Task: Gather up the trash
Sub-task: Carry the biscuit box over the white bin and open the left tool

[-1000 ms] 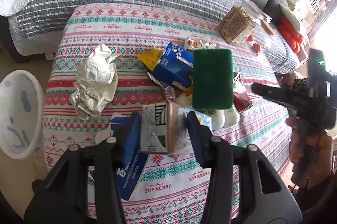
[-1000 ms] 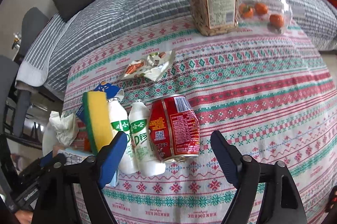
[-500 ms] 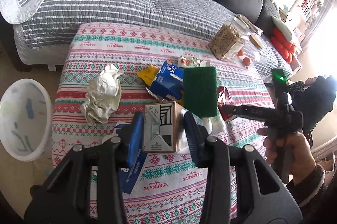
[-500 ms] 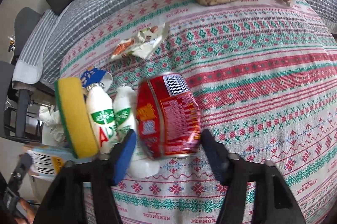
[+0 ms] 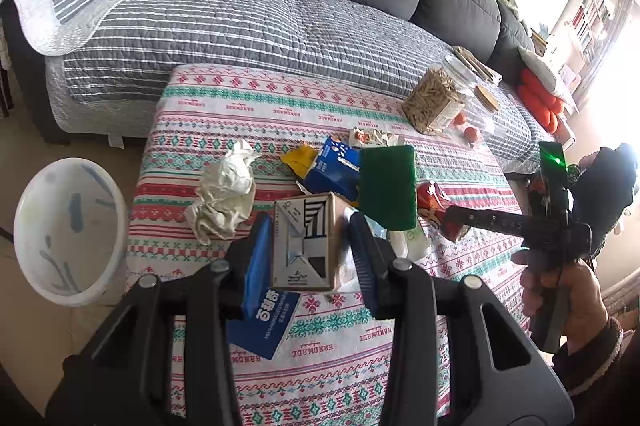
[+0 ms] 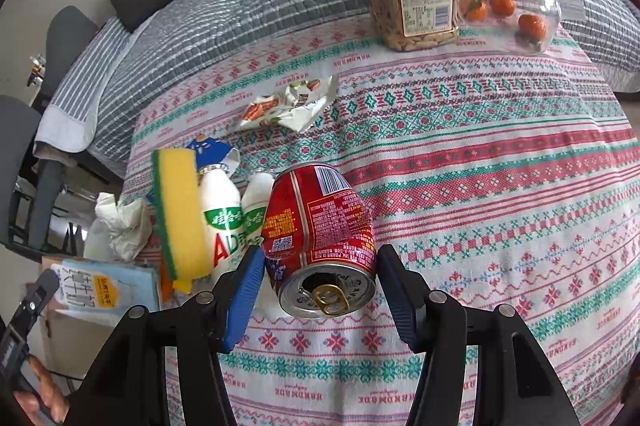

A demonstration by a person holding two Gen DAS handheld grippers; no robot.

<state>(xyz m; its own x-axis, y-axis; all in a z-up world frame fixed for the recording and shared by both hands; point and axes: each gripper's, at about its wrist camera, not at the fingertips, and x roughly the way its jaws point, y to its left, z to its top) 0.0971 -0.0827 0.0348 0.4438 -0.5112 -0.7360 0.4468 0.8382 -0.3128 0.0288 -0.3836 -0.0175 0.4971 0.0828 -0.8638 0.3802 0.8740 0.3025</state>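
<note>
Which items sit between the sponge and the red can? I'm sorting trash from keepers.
In the right wrist view, two white drink bottles stand side by side between the yellow-green sponge and the dented red can.

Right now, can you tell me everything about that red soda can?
The red can looks like thin shiny metal, dented and crumpled along its side. It has a white barcode patch, blocks of small print and a little square code. It lies tipped over on the patterned tablecloth, its silver top with a gold pull tab facing the camera, already opened. The right claw has just been closing, its blue pads now against both sides of the can. Two small white bottles lie right beside it.
</note>
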